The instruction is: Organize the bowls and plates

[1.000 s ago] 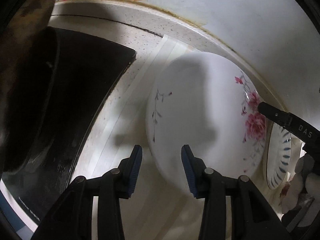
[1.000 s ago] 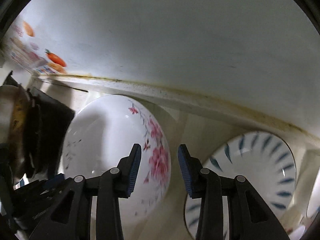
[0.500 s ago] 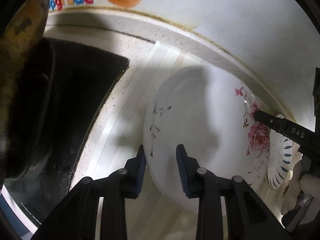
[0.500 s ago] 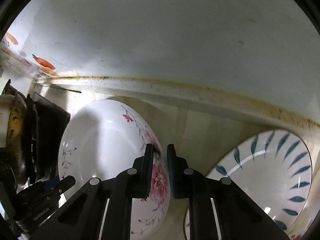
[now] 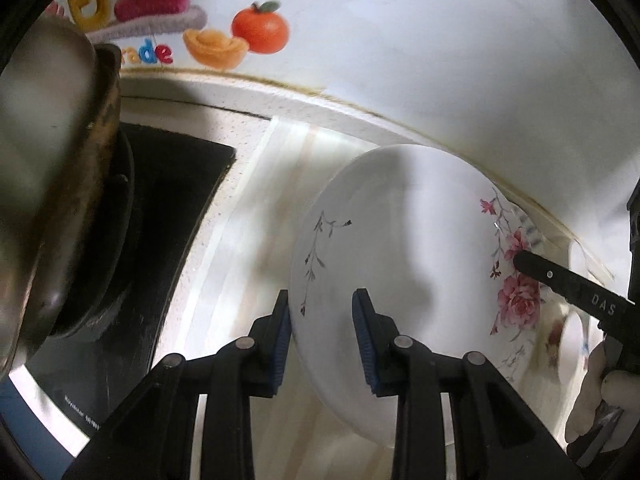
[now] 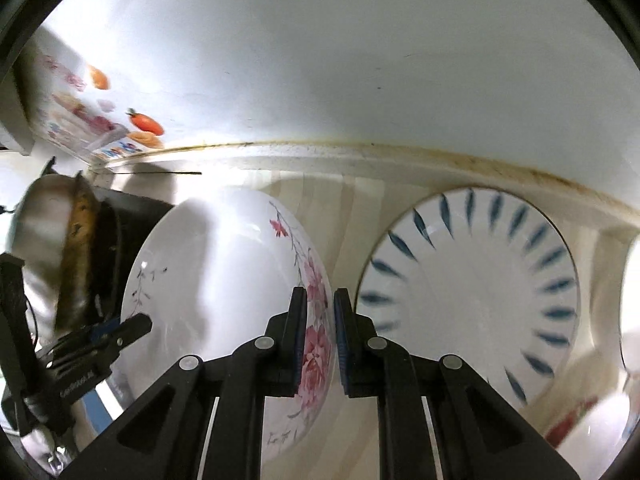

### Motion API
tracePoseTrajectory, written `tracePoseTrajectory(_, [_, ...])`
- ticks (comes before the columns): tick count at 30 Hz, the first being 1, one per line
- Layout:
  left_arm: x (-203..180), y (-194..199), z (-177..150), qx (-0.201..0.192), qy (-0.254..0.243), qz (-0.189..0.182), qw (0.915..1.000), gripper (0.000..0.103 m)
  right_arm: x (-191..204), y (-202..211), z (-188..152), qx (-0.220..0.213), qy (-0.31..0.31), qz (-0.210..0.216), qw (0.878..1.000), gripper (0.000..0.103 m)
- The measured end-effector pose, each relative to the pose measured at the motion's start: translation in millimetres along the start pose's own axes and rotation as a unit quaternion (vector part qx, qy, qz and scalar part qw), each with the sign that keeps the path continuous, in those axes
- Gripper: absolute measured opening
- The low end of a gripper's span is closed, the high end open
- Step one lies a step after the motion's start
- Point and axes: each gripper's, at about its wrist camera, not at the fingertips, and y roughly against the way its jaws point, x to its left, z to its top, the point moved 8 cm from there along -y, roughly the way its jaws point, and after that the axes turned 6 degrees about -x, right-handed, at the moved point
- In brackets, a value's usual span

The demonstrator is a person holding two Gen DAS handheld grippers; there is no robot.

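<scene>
A large white plate with pink flowers (image 5: 404,264) is held off the counter, tilted. My left gripper (image 5: 320,338) is shut on its left rim, with blue pads on both sides. My right gripper (image 6: 320,338) is shut on the flowered right rim of the same plate (image 6: 224,280). The right gripper's finger also shows at the right of the left wrist view (image 5: 568,284). A white plate with blue leaf marks (image 6: 472,292) lies on the counter to the right of the held plate.
A black stove top (image 5: 160,240) with a worn metal pot (image 5: 48,184) is on the left. The white wall with a fruit sticker (image 5: 240,40) runs behind the counter. Another white dish (image 6: 630,304) is at the far right edge.
Both grippers closed on the flowered plate's rims, left and right. The plate has lifted and tilted, and the views have risen, showing more of the wall.
</scene>
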Motion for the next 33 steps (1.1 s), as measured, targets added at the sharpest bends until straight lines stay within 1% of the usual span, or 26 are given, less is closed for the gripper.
tracePoseTrajectory(5, [-22,27,-21,-0.002,-0.019,-0.017,0.9997,0.027,-8,55,-32,-0.02,-0.014,0.008,1.0,0.016])
tracePoseTrajectory(10, [-46,53,-52,-0.002,-0.043,-0.033,0.9986,0.027,-21,110,-77,-0.033,-0.023,0.005,0.999,0.016])
tracePoseTrajectory(13, [-61,63,-73,0.001,-0.065,-0.04,0.9971,0.027,-32,134,-106,-0.036,-0.033,0.0,0.999,0.016])
tracePoseTrajectory(16, [-72,64,-95,0.009,-0.079,-0.043,0.9959,0.027,-42,149,-135,-0.036,-0.048,-0.003,0.998,0.016])
tracePoseTrajectory(21, [-86,52,-131,0.034,-0.106,-0.043,0.9929,0.027,-63,162,-182,-0.026,-0.067,-0.011,0.997,0.016])
tracePoseTrajectory(23, [-92,47,-147,0.045,-0.121,-0.039,0.9908,0.027,-71,162,-200,-0.02,-0.078,-0.012,0.997,0.016])
tracePoseTrajectory(26, [-95,33,-168,0.071,-0.137,-0.032,0.9875,0.027,-82,157,-225,-0.006,-0.091,-0.019,0.996,0.016])
tracePoseTrajectory(28, [-96,25,-177,0.083,-0.147,-0.027,0.9853,0.027,-88,152,-239,0.004,-0.099,-0.02,0.995,0.016])
tracePoseTrajectory(33, [-97,11,-195,0.109,-0.17,-0.016,0.9794,0.027,-99,139,-263,0.024,-0.117,-0.018,0.993,0.016])
